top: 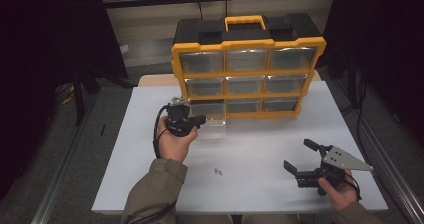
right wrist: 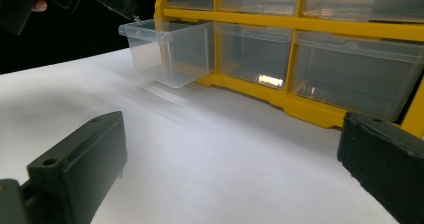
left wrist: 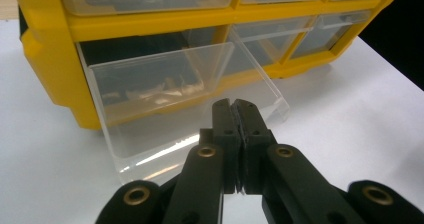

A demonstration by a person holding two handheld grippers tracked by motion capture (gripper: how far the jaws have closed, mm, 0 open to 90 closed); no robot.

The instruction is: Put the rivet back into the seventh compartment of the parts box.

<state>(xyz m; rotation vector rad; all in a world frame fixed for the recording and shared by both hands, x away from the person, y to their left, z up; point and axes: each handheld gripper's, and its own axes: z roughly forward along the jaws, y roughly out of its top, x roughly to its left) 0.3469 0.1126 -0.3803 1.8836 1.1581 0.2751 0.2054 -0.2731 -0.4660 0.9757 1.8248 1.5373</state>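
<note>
One clear drawer (left wrist: 165,91) sits pulled out just beyond the shut left gripper (left wrist: 234,106) jaws.

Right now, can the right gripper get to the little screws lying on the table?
Probably yes. The right gripper is open, and bare table lies between it and the screws, with nothing blocking.

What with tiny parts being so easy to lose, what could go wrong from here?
1. The left gripper pinches a small metal piece right at the rim of the pulled-out drawer; if it is released there, it may bounce onto the table.
2. The drawer hangs far out of the organizer, so a downward nudge could tip it out.
3. The loose pieces near the person's sleeve could be swept off.
</note>
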